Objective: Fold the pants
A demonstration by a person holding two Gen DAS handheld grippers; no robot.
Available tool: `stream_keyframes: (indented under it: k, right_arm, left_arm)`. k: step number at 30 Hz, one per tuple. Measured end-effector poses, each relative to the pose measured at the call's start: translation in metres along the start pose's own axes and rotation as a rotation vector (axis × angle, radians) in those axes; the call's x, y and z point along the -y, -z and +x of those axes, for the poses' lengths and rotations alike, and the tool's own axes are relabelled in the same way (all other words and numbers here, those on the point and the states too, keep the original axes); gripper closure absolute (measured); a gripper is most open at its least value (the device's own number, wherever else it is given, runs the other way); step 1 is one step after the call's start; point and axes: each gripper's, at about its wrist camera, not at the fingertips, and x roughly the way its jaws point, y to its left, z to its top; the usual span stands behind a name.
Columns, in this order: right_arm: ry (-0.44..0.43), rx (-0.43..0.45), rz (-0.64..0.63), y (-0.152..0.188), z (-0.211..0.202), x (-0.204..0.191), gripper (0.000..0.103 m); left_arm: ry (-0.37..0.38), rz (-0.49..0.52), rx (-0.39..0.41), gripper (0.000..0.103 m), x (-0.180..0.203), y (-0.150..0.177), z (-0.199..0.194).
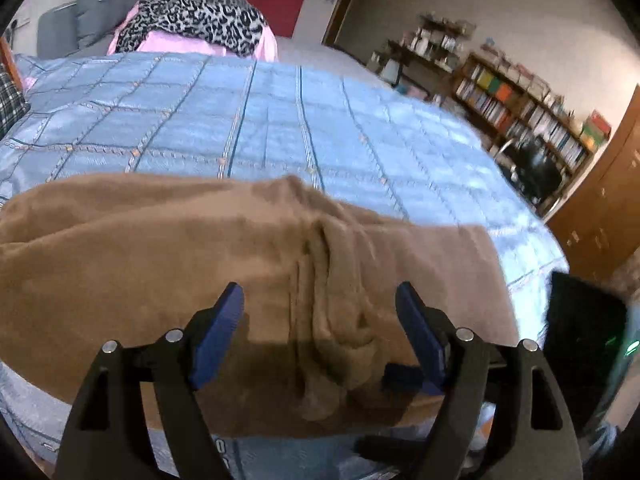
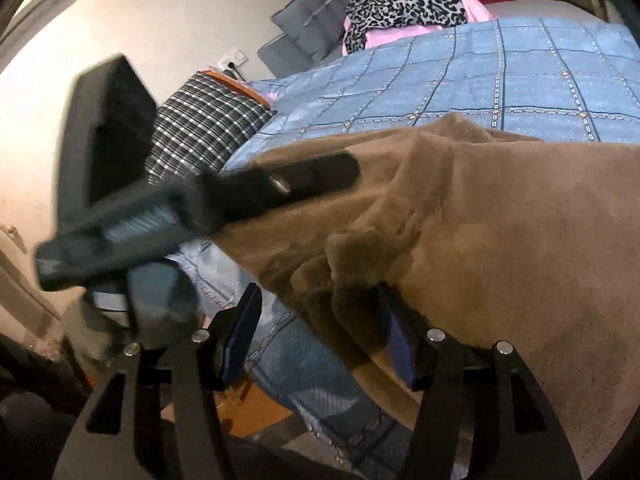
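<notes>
Brown fleece pants (image 1: 200,248) lie spread across the near part of a bed, with a bunched seam in the middle. My left gripper (image 1: 320,304) is open, its blue pads (image 1: 224,332) wide apart just above the pants' near edge. In the right wrist view the pants (image 2: 500,240) cover the right side, with a rumpled corner near the bed edge. My right gripper (image 2: 320,304) is open at that corner; its right pad (image 2: 396,332) is against the cloth. The left gripper's black body (image 2: 200,200) shows blurred on the left there.
The bed has a blue checked cover (image 1: 260,120). A leopard-print cloth on a pink heap (image 1: 192,16) and grey cushions lie at the far end. A plaid pillow (image 2: 204,124) sits at the bed's side. A bookshelf (image 1: 520,108) and a wooden wardrobe (image 1: 600,208) stand to the right.
</notes>
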Motion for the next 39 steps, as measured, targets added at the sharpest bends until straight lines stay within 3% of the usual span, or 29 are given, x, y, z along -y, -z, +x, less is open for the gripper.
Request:
stream_keyframes:
  k: [3,7,11,14,22,29,34,39]
  right_arm:
    - [0.021,0.022,-0.031,0.004,-0.021,0.002,0.044]
    - [0.070,0.085,0.027,0.010,-0.052,0.019,0.044]
    - [0.191,0.138,0.111,0.013,-0.066,0.040,0.044]
    - [0.322,0.129,0.130,0.012,-0.058,0.051,0.044]
    - [0.506,0.056,-0.017,0.023,-0.020,0.046,0.042]
    - [0.467,0.077,0.013,0.018,-0.034,0.042,0.041]
    - [0.474,0.107,-0.078,0.006,-0.034,0.014,0.041]
    - [0.460,0.102,-0.145,-0.011,-0.021,-0.005,0.041]
  left_arm:
    - [-0.057,0.007,-0.054,0.023,-0.004,0.009,0.013]
    - [-0.088,0.010,-0.086,0.023,-0.014,0.018,0.019]
    - [-0.188,0.044,-0.095,0.023,-0.021,0.026,0.024]
    - [-0.191,0.028,-0.107,0.023,-0.027,0.031,0.027]
    - [-0.227,0.046,-0.072,0.016,-0.028,0.036,0.034]
    - [-0.148,-0.038,0.035,0.017,-0.042,0.030,0.000]
    - [-0.201,-0.130,0.137,0.017,-0.070,0.025,-0.042]
    - [-0.275,-0.275,0.179,0.017,-0.114,0.031,-0.072]
